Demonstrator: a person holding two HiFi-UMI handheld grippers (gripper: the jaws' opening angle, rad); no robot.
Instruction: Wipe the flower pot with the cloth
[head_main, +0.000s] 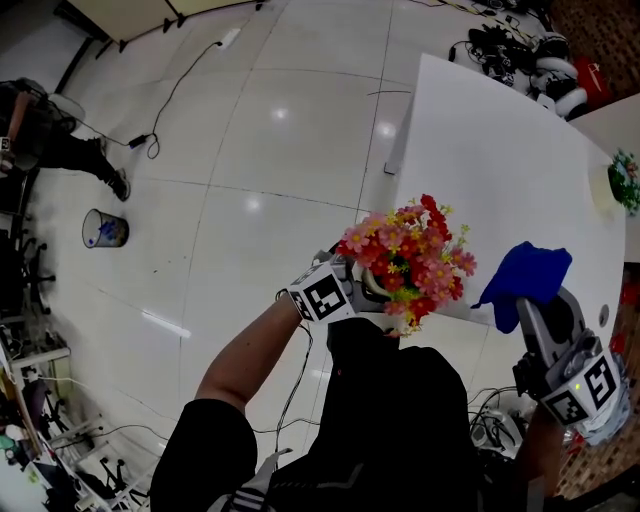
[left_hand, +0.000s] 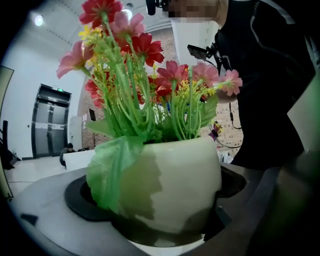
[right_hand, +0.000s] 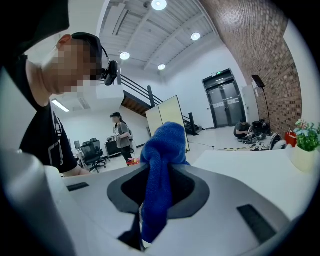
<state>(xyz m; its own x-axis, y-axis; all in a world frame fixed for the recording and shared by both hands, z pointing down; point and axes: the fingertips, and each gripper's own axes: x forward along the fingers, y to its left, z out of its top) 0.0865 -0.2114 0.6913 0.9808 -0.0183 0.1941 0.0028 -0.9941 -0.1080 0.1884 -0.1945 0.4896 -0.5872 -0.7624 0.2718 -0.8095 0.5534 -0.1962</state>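
Flower pot (left_hand: 170, 185), seemingly gripped, holds red-pink flowers (left_hand: 145, 55).

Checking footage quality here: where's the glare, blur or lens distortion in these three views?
Head view: lamp glare spots on the glossy floor. Left gripper view: flower pot sharp, shadow of a leaf on it. Right gripper view: cloth sharp, brick wall curved by fisheye, corners black.
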